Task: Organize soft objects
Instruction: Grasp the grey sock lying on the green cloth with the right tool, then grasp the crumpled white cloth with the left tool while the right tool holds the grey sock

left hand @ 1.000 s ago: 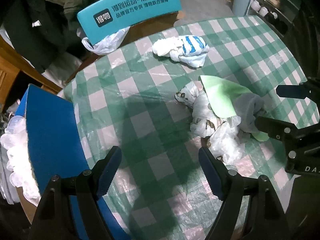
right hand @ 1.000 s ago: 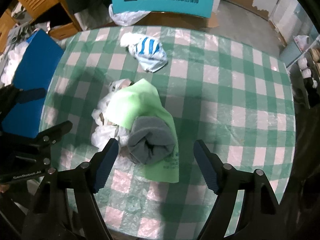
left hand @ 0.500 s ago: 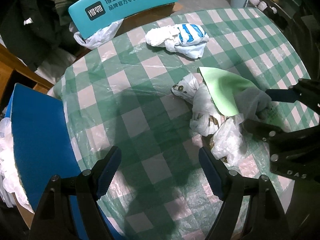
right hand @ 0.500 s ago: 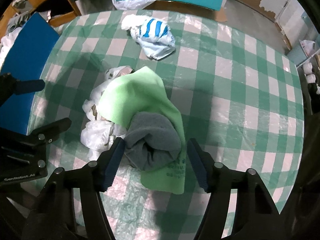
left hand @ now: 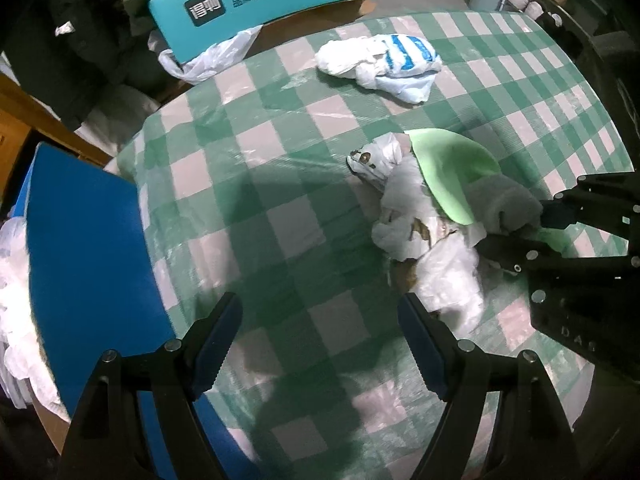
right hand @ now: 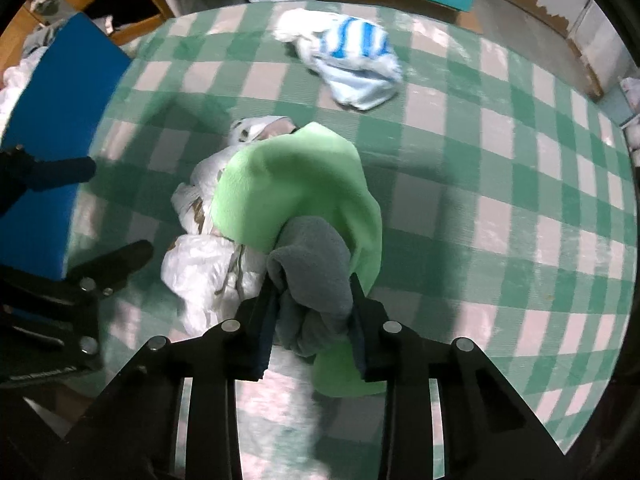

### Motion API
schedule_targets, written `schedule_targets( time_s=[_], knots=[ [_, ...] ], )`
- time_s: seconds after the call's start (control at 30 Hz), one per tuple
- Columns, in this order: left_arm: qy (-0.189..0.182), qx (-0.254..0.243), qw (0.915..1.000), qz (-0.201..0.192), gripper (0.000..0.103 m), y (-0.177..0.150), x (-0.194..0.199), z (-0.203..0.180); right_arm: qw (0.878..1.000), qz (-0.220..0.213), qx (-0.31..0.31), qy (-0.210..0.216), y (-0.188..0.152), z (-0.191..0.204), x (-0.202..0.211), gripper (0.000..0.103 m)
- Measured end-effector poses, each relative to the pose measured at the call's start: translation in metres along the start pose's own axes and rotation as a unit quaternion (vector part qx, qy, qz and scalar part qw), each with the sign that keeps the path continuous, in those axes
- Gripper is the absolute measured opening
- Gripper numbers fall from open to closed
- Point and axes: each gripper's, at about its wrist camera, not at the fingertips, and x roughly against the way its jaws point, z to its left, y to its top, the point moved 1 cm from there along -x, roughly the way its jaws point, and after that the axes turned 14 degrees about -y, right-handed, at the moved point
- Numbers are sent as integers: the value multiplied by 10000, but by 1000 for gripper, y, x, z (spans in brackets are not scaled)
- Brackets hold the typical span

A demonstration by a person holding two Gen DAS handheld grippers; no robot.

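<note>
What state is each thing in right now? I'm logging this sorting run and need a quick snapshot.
right gripper: jaws closing, pads pressing the grey sock.
grey sock: bunched, pinched between the pads.
green bag: lying under the sock, draped over white bags.
white plastic bags: crumpled on the tablecloth.
blue-striped bag: crumpled, lying apart, untouched.
left gripper: open, empty, above the tablecloth.
</note>
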Motion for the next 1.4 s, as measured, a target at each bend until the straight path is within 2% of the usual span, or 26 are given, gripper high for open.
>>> schedule_targets(
  time_s=[0.17, 0.27, 0.53, 0.67, 0.87, 0.93, 1.03, 1.2, 1.4],
  knots=[
    [47, 125, 9999, -42, 82, -6, 6, 14, 9997, -8, -3, 260, 3, 17, 7, 29],
    [42, 244, 9997, -58, 82, -8, 7, 22, 9998, -116, -34, 159, 4, 16, 20, 29],
    [20, 121, 9999, -112, 82, 3, 5, 8, 9976, -138, -678, -24, -14, -43, 41, 29],
    [32, -4, 9999, -119, 82, 9, 2, -6, 9947, 11, -1017, -146, -25, -73, 34, 29],
    [51, 23, 10000, -69, 83, 16, -6, -19, 9910, 211, -1301, -244, -35, -96, 15, 29],
    [-1, 102, 9999, -31, 87, 19, -10, -19, 9906, 239, -1329, -221, -37, -101, 12, 33],
    [-49, 204, 9998, -3, 88, 24, -18, -18, 9906, 187, -1344, -178, -38, -103, 13, 37],
    [-123, 353, 9993, 83, 88, 30, -31, -12, 9903, -41, -1361, -264, -37, -106, 25, 66],
    [-225, 444, 9987, 119, 88, 34, -42, -4, 9891, -138, -1433, -310, -33, -112, 32, 68]
  ],
)
